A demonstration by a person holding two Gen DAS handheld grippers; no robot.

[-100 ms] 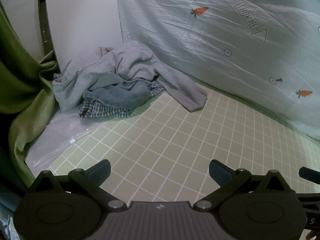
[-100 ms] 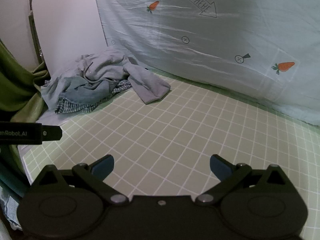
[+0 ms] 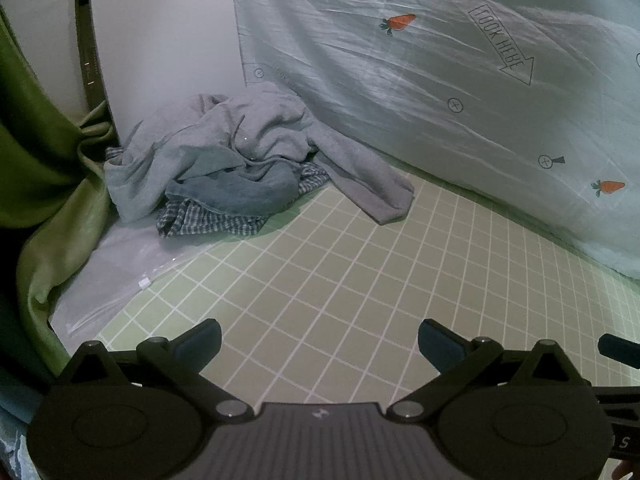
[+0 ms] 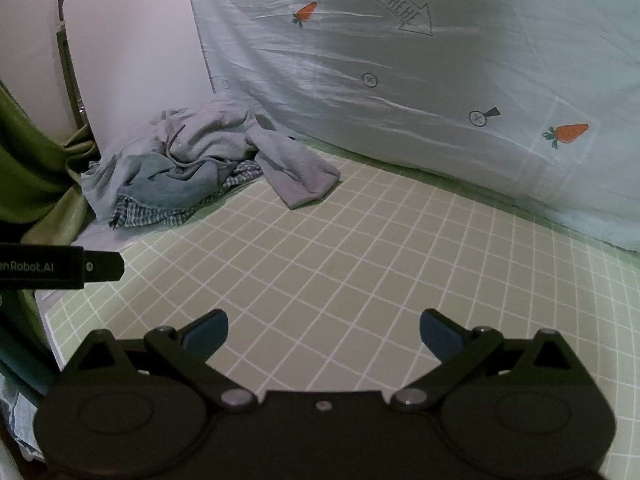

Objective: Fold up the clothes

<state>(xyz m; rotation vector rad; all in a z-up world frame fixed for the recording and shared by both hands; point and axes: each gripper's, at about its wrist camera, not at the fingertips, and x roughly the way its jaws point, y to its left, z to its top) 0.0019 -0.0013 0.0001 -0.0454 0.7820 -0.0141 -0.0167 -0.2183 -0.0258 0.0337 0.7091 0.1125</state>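
Note:
A crumpled pile of clothes (image 3: 240, 160) lies at the far left of the green checked mat (image 3: 360, 280): a grey garment on top, a blue-grey one under it, a checked shirt (image 3: 208, 220) at the bottom. A grey sleeve (image 3: 380, 196) trails out to the right. The right wrist view shows the same pile (image 4: 192, 164) with its sleeve (image 4: 300, 176). My left gripper (image 3: 320, 344) is open and holds nothing, well short of the pile. Further right, my right gripper (image 4: 324, 332) is likewise open with nothing between its fingers. The left gripper's body (image 4: 60, 266) shows at the left edge.
A pale sheet with carrot prints (image 3: 440, 80) hangs along the back and right. A white board (image 3: 160, 40) stands behind the pile. A green curtain (image 3: 40, 160) drapes at the left. A clear plastic bag (image 3: 120, 272) lies beside the mat's left edge.

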